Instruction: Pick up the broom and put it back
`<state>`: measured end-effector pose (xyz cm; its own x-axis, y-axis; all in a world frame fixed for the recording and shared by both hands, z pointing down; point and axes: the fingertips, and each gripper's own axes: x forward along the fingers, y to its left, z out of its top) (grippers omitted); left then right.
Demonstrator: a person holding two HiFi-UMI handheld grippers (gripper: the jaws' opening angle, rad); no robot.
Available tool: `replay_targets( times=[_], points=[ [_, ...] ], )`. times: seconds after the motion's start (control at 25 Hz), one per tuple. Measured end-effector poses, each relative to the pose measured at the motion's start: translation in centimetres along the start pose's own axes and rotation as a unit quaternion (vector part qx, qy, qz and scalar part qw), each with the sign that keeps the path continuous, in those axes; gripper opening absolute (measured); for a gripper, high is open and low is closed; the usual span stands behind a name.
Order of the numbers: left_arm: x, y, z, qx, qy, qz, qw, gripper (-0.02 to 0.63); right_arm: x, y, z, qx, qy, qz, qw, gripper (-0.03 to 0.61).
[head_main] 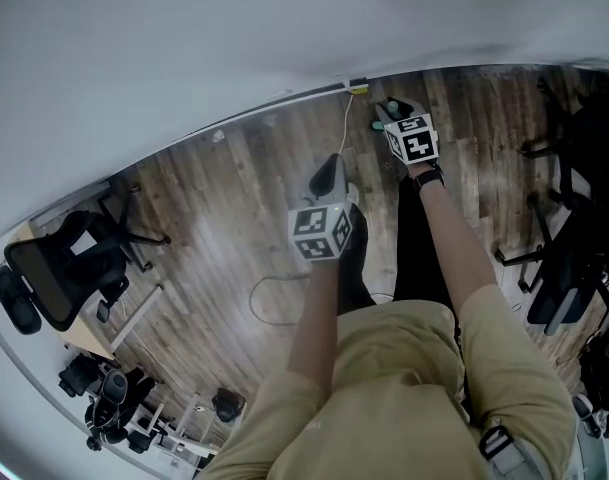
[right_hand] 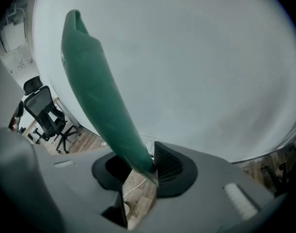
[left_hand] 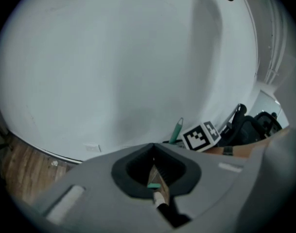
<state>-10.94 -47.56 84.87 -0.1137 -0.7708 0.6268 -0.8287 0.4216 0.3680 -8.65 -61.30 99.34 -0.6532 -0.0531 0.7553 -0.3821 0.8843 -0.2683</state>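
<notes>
Broom [head_main: 382, 121]: clamped high on its green handle [right_hand: 96, 89] by the right gripper [head_main: 395, 114], close to the far edge of the wood floor [head_main: 224, 218], just short of the white wall [head_main: 184, 28]. Handle slanting up and out from between the jaws, tapered tip with a hanging eye aimed toward the wall. Lower shaft and bristles hidden under the gripper and arm; no telling whether touching the floor.

Right gripper: jaws closed on the handle, ribbed pad of one jaw hard against the green plastic, strip of floor visible below through the gap. Carried at the end of an outstretched bare forearm [head_main: 464, 258], angled downward.

Left gripper [head_main: 332, 168]: nearer the body, to the left of the right gripper and apart from the broom, also pointing down at the floor. Jaws drawn together at the tips, only a thin sliver of floor showing between them, nothing pinched.

Elsewhere on the floor: thin pale cord [head_main: 344, 133] running from a small yellow fitting [head_main: 359, 89] at the wall's foot toward the left gripper; looped cable [head_main: 269, 298] nearer the body; black office chair [head_main: 59, 268] toward the left edge; more dark chairs [head_main: 569, 248] along the right edge.
</notes>
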Motion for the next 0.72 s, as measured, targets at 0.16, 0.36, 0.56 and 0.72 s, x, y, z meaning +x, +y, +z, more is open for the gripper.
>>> replay_targets(
  times=[0.16, 0.36, 0.56, 0.72],
  points=[
    [0.2, 0.4, -0.8, -0.003, 0.007, -0.001, 1.0000, 0.002, 2.5, -0.2, 1.2, 0.032, -0.001, 0.016, 0.999, 0.138],
    [0.4, 0.8, -1.8, -0.003, 0.014, 0.002, 0.9999, 0.002, 5.1, -1.4, 3.3, 0.068, -0.002, 0.017, 0.998, 0.153],
    [0.6, 1.7, -3.0, -0.009, 0.025, 0.001, 0.9997, 0.002, 6.8, -2.6, 4.6, 0.097, 0.003, 0.004, 0.995, 0.185],
    [0.5, 2.1, -4.1, -0.024, 0.030, -0.001, 0.9993, 0.002, 7.4, -2.0, 4.1, 0.109, 0.010, 0.025, 0.994, 0.241]
  ],
)
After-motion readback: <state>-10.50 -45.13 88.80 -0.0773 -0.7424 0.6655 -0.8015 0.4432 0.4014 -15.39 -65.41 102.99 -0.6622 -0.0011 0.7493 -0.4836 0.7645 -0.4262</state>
